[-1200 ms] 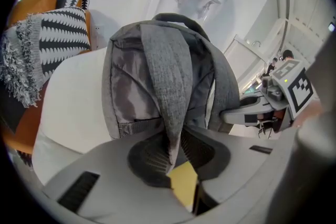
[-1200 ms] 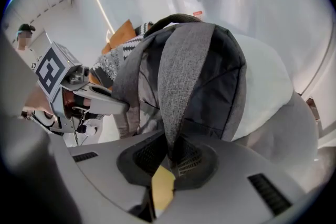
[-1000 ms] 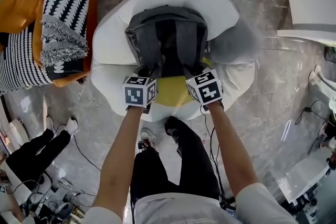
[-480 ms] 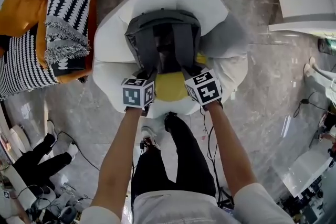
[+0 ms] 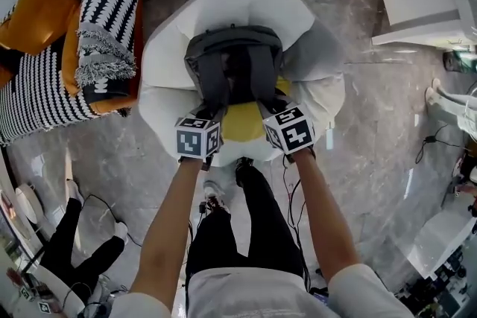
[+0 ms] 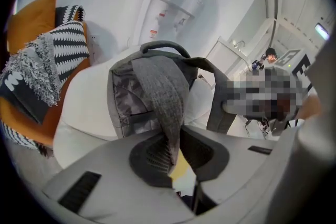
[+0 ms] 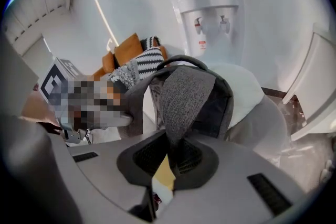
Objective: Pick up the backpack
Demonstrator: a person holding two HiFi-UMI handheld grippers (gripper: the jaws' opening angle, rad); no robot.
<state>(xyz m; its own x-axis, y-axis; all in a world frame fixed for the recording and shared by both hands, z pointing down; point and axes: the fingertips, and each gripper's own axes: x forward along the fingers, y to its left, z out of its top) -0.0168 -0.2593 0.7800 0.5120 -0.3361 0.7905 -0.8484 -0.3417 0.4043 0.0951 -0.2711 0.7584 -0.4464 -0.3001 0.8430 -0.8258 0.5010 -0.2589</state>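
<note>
firmly, left claw (image 6: 176, 157) pinching one strap (image 6: 163, 92), right claw (image 7: 170, 160) pinching the other strap (image 7: 191, 94), grey backpack (image 5: 232, 59) over white seat (image 5: 164, 63)

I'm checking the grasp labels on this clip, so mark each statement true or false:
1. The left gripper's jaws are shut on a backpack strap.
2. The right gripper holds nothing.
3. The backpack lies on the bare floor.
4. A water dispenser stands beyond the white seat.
1. True. The left gripper has its jaws closed on a grey strap of the backpack.
2. False. The right gripper has its jaws shut on the other strap.
3. False. The backpack is against the white seat, not on the floor.
4. True. The water dispenser stands behind the seat.
</note>
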